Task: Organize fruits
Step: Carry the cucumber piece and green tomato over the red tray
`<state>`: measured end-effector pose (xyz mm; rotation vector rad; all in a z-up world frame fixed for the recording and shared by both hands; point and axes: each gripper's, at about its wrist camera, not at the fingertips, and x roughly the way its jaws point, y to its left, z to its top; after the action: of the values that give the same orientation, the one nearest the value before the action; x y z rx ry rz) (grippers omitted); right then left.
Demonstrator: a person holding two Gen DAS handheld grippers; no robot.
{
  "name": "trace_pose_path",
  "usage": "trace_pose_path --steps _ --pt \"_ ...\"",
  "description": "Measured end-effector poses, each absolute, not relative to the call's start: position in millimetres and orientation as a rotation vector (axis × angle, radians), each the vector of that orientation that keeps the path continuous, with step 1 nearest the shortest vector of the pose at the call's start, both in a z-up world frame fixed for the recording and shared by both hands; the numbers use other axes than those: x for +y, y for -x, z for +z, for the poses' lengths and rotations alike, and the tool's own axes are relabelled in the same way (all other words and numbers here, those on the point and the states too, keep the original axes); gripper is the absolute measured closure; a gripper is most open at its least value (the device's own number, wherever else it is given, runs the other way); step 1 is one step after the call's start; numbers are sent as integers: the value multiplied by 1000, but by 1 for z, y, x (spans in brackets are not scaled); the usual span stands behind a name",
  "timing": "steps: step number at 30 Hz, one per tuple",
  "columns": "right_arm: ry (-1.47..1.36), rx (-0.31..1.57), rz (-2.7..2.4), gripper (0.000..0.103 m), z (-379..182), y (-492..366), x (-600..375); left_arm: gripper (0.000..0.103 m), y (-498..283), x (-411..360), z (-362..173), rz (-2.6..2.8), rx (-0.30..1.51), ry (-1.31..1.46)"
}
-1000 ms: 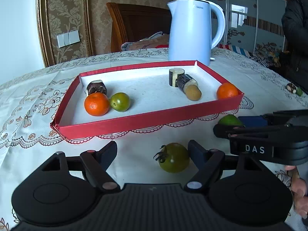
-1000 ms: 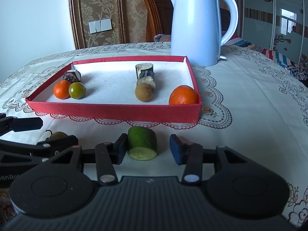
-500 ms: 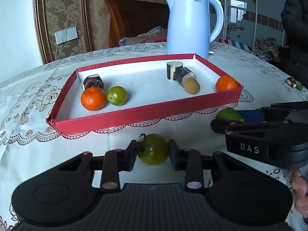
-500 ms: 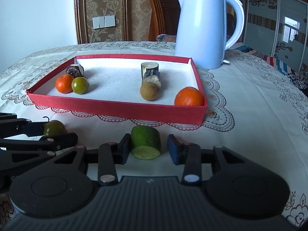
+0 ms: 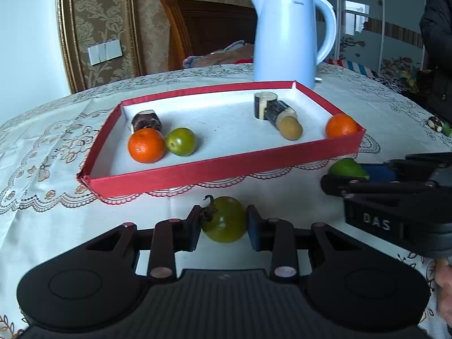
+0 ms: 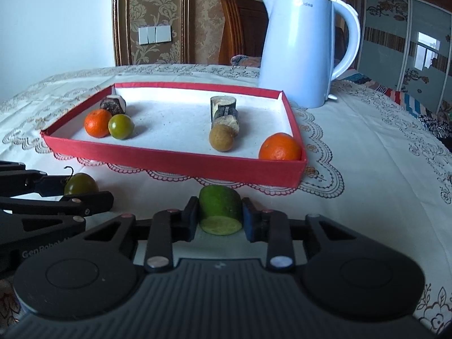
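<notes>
In the left wrist view my left gripper (image 5: 223, 221) is shut on a dark green tomato (image 5: 226, 223) with a dried stalk, just in front of the red tray (image 5: 226, 171). My right gripper (image 6: 220, 214) is closing its jaws on a cut green lime piece (image 6: 220, 206), and both pads touch its sides. The tray holds two oranges (image 5: 146, 145) (image 5: 341, 125), a small green fruit (image 5: 180, 141), a brown round fruit (image 5: 289, 128) and dark cane pieces (image 5: 265, 104). Each gripper also shows in the other's view, with the lime piece (image 5: 347, 166) and the tomato (image 6: 80, 183) between their fingers.
A pale blue kettle (image 5: 285, 36) stands behind the tray's far right corner. A lace tablecloth (image 6: 367, 169) covers the table. A wooden chair (image 5: 203, 28) stands beyond the table, a person in dark clothing (image 5: 438, 42) at far right, and small items (image 5: 436, 123) near the right edge.
My left gripper went from wide open beside the tomato to shut on it. The right gripper's jaws narrowed until the pads met the lime piece. Both hands barely shifted.
</notes>
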<state>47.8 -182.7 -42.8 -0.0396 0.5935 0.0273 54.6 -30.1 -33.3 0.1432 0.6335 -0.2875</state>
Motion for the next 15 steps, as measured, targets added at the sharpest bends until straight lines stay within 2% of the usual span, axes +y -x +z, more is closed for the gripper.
trace_pose_path --steps 15 --pt "19 490 21 73 -18 -41 -177 71 -57 -29 -6 -255 558 -117"
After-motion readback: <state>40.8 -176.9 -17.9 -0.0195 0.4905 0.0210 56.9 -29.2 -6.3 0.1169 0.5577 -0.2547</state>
